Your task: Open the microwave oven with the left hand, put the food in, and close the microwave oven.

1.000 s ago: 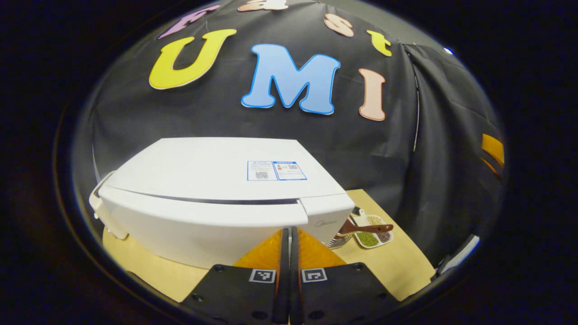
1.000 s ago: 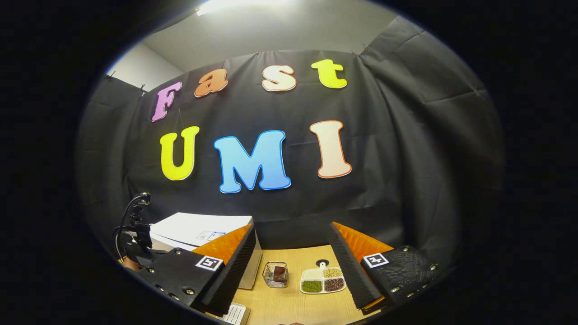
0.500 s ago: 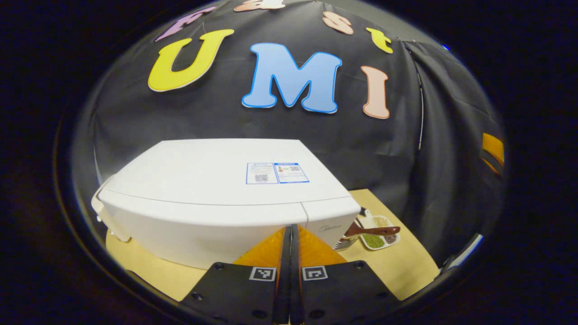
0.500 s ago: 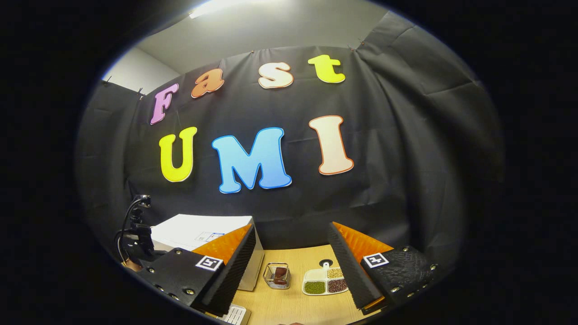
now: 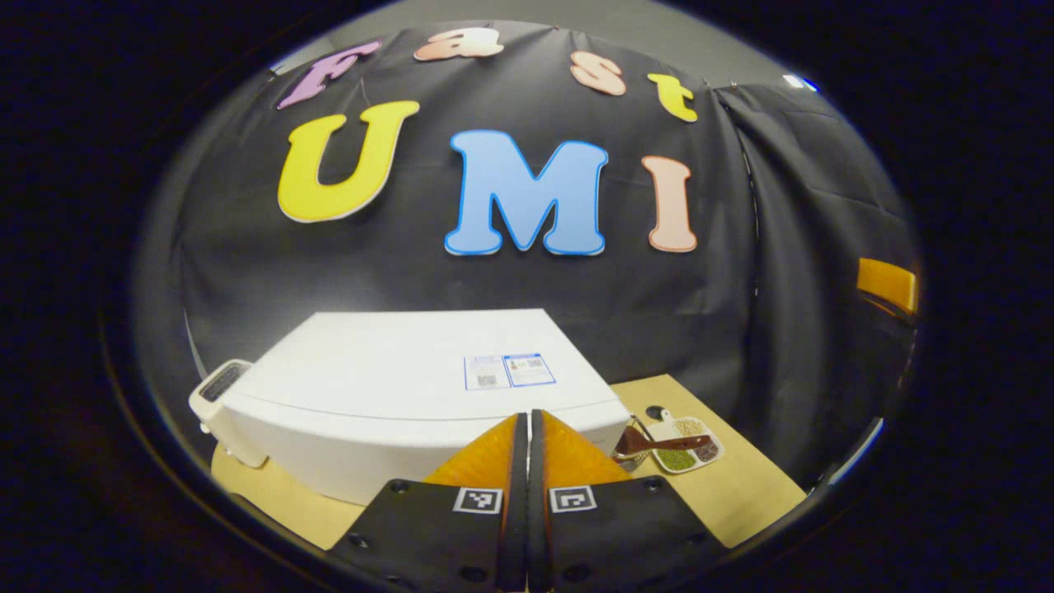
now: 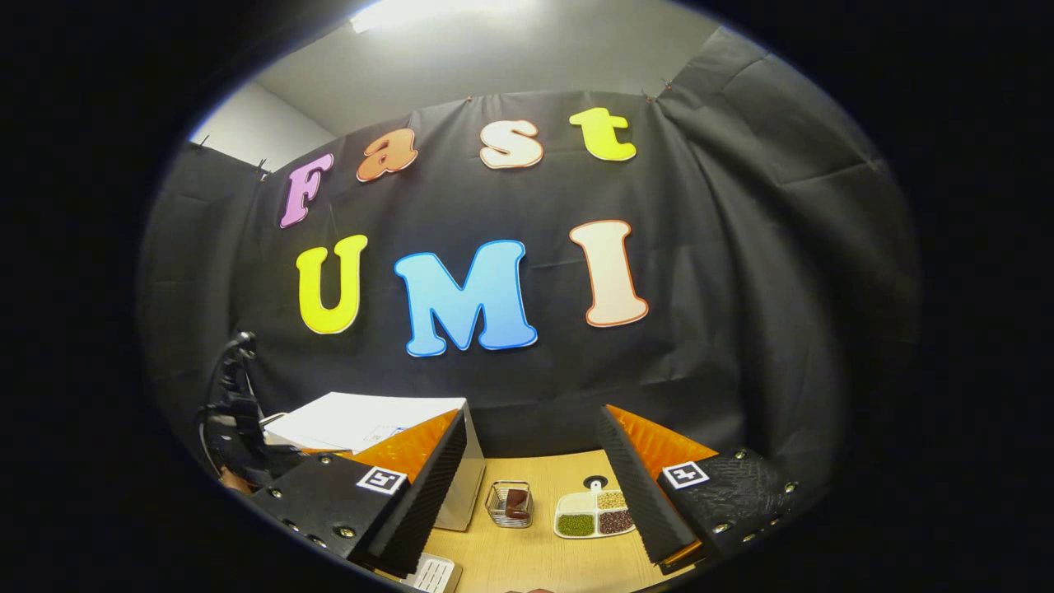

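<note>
The white microwave (image 5: 395, 395) stands on the wooden table (image 5: 741, 494), and its front looks closed, with only a thin seam along the top edge. My left gripper (image 5: 527, 418) is shut with nothing in it, just in front of and above the microwave's right front corner. In the right gripper view the microwave (image 6: 370, 420) sits at the left, partly behind one finger (image 6: 412, 469). My right gripper (image 6: 531, 413) hangs open and empty above the table. The left gripper (image 6: 235, 420) shows farther off at the microwave's left.
Right of the microwave lie a small wire basket (image 6: 510, 503) holding something brown and a white divided dish (image 6: 593, 515) of beans and grains. A wooden spoon (image 5: 663, 442) rests over the dish (image 5: 692, 445). A small white keypad-like object (image 6: 432, 574) is near the table's front.
The dark gap along the microwave's upper front edge has closed. My left gripper, still shut, has since drawn back and up from the microwave. The right gripper has barely moved.
</note>
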